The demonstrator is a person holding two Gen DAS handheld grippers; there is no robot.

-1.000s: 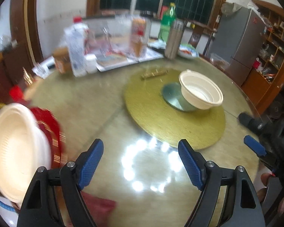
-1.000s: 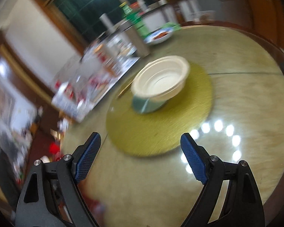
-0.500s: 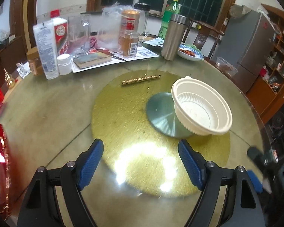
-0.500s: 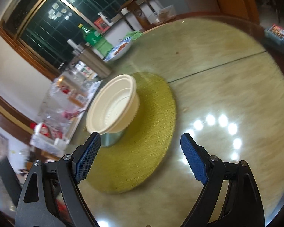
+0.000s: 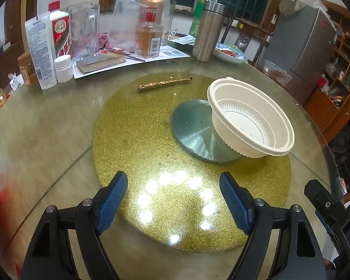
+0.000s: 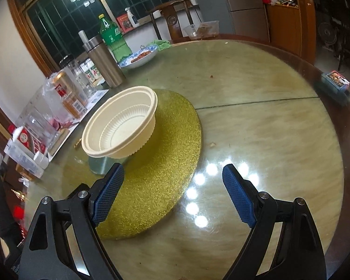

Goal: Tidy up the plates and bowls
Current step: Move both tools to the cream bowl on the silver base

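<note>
Just bowl (image 5: 252, 119) on gold mat (image 5: 133, 144)

The table (image 5: 46, 128) top is glossy glass, the round mat (image 5: 133, 140) glittery gold, the disc (image 5: 193, 128) brushed metal, the bowl (image 5: 252, 119) matt ribbed cream plastic, the flask (image 5: 206, 35) dull steel.

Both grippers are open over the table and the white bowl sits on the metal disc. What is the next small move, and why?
Probably move the right gripper forward and left to the white bowl. It holds nothing, and the bowl sits tilted, half on the metal disc, just ahead of its left finger. The left gripper is also empty.
</note>
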